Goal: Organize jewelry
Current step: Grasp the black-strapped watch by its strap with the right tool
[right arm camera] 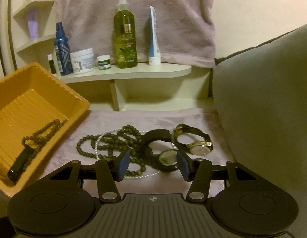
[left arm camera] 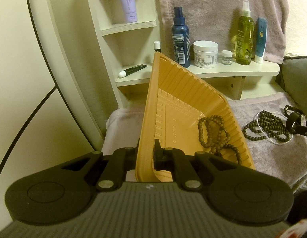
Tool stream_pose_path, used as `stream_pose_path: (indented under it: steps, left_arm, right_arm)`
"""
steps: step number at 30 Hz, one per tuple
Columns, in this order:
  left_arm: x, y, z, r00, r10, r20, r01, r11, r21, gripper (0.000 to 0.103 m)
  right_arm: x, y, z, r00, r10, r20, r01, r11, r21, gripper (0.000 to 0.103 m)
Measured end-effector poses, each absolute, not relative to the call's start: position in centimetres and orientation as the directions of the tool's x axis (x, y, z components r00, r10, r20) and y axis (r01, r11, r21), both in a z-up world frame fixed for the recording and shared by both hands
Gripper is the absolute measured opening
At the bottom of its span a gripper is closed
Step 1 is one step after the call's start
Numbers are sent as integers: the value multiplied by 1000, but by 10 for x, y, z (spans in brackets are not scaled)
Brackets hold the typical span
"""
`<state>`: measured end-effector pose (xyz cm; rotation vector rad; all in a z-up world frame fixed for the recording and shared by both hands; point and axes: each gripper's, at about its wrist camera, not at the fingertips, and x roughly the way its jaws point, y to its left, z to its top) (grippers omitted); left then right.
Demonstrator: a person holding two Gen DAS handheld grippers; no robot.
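Right wrist view: right gripper (right arm camera: 153,165) stood half open, empty, over black watch (right arm camera: 166,159) at lower centre; bead necklaces (right arm camera: 113,144) just left, gold watch (right arm camera: 197,146) upper right. Left gripper (left arm camera: 147,155), clamped on orange tray (left arm camera: 185,91) rim, held it tilted at frame left.

Both views are dim and carry a warm yellow-green cast; the light seems to fall from above and in front, since the curved shelf (right arm camera: 133,73) throws a soft shadow into the recess beneath it; no hard glare, only small highlights on the olive spray bottle (right arm camera: 125,37) and the watch faces; fisheye bending bows the straight shelf edges, and black vignette fills the upper corners; the orange tray (left arm camera: 185,91) is sharp in the left view, yet smeared and soft in the right; fine grain lies over the pale wall.
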<state>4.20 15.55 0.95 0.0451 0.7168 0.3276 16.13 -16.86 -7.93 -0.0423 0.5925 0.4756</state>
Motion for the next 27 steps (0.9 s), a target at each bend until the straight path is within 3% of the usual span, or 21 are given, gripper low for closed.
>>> stream_pose_path:
  steps: [8,22,27]
  left_arm:
    - [42,156,10,705,311,-638,-278,948,155,7]
    - [44,155,11,707,311,-636,-276,948,157,7]
    - [44,155,11,706,311,-636,-276,948,157,7]
  right_arm:
    - [177,-149,-87,711,428,-559,-462,883,88,51]
    - [187,-139,-87,719,398,-570,-430,899,86,7]
    - [185,-144,-82,725,399,-562,-423,901,95,5]
